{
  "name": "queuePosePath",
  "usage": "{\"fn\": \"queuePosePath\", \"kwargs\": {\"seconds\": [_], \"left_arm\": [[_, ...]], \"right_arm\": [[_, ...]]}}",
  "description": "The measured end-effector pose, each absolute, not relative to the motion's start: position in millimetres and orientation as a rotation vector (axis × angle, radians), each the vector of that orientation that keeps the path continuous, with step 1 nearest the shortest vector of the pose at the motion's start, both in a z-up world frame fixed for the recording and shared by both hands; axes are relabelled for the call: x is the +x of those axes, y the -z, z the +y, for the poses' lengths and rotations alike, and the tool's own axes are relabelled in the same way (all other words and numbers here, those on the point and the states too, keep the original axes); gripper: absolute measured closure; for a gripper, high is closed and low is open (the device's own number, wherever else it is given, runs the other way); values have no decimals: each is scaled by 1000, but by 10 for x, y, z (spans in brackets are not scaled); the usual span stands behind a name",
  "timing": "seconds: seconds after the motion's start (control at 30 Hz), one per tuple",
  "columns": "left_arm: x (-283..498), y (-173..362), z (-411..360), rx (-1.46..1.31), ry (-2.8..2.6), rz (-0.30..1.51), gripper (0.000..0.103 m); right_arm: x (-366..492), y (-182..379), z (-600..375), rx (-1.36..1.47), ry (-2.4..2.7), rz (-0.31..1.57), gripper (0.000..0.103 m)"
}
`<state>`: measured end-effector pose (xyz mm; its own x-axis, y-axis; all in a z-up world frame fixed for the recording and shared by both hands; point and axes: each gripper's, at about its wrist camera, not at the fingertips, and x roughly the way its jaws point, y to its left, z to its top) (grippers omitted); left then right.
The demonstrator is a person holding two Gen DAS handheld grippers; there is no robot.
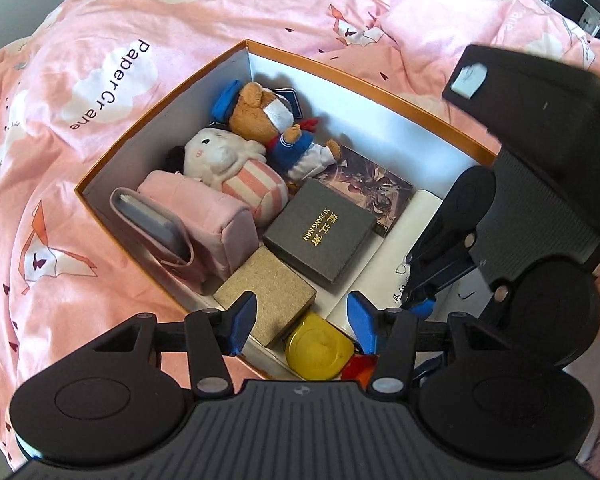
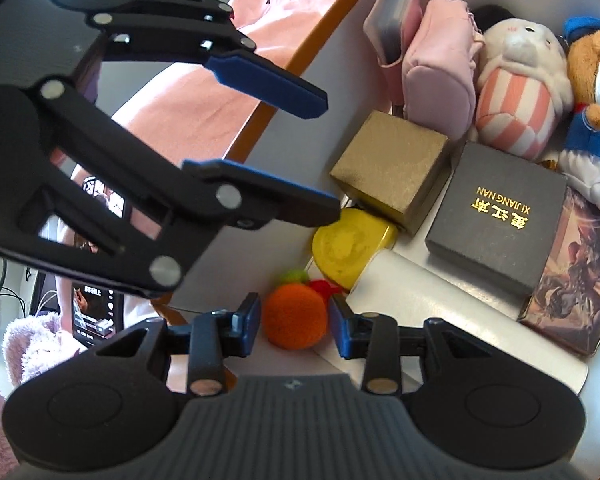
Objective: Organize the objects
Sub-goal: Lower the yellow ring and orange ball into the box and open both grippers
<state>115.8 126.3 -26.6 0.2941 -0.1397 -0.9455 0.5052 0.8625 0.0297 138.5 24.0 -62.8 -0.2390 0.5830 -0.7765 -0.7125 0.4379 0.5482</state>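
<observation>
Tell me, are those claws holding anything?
The right gripper has an orange ball between its fingers, by its sides. The left gripper holds nothing.

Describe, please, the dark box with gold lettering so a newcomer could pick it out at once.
Look inside the orange-rimmed box on the pink bedding. Near its middle, a dark grey box lies flat beside the tan box. It alone carries gold lettering on its lid.
</observation>
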Motion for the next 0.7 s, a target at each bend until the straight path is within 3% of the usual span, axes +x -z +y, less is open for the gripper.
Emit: {"fn": "queuePosePath", "kwargs": {"seconds": [0.37, 0.43, 0.7], "left_arm": [[1276, 523, 1122, 574, 461, 1234, 41], [1326, 610, 1071, 639, 471, 1250, 41], [1449, 895, 1007, 841, 574, 1371, 33]], "right_arm": [[1539, 316, -138, -320, -1004, 1111, 63], [1551, 328, -146, -364, -983, 1089, 66], [1586, 362, -172, -496, -1002, 1020, 64]]}}
